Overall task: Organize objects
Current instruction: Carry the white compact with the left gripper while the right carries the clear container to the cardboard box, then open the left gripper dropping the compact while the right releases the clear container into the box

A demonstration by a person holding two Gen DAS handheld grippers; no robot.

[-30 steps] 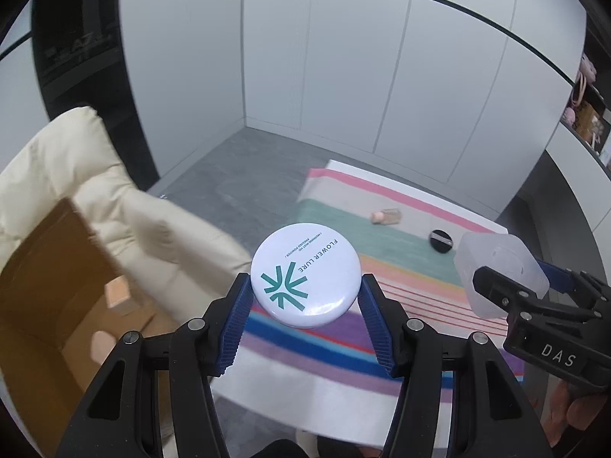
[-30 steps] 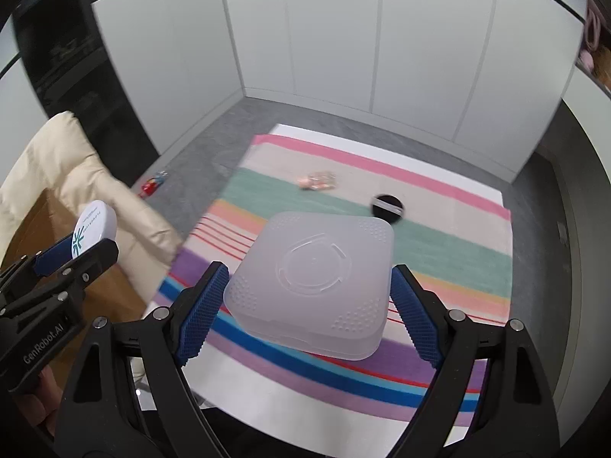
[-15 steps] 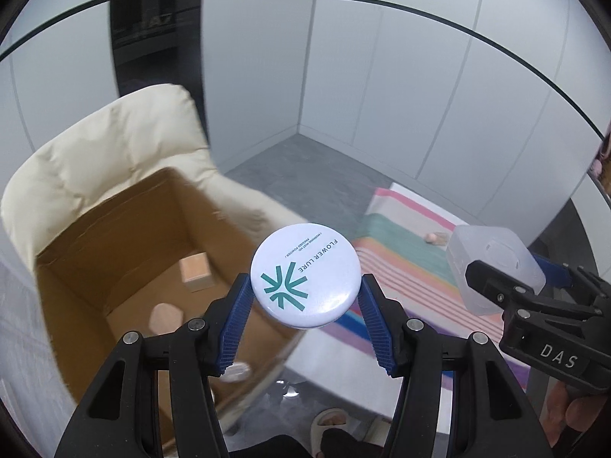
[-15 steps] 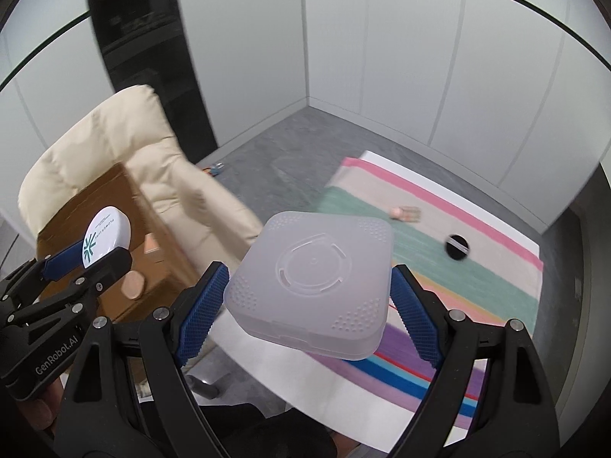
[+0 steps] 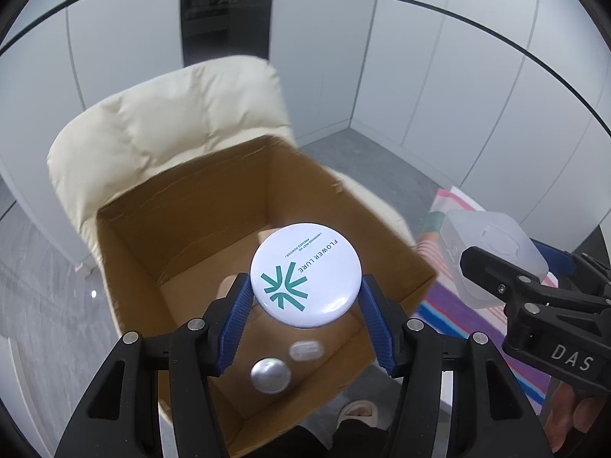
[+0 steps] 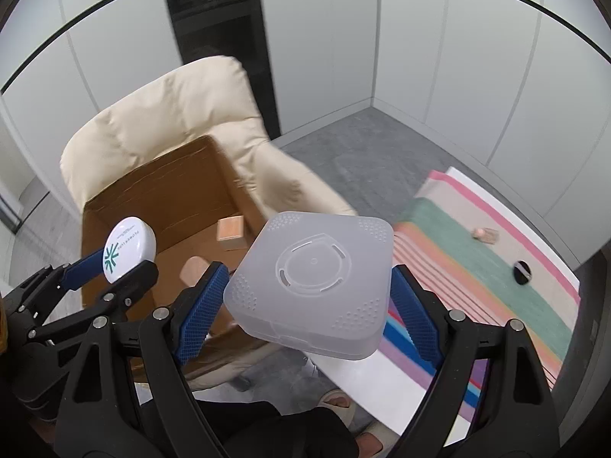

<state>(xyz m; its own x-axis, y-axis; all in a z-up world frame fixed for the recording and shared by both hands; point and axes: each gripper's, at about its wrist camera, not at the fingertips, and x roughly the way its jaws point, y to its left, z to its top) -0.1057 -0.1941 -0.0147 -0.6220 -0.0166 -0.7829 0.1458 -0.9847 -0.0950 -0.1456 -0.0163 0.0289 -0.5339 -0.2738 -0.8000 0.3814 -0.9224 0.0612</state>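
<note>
Home room, cream armchair [image 6: 183, 114], striped rug [image 6: 496, 252]

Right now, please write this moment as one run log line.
left tool: shut on white compact, over cardboard box | right tool: shut on translucent case | box on cream chair

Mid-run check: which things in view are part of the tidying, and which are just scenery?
In the job: white round compact in left claw; translucent square case in right claw; cardboard box; black disc on rug.
Scenery: cream chair; striped rug.
</note>
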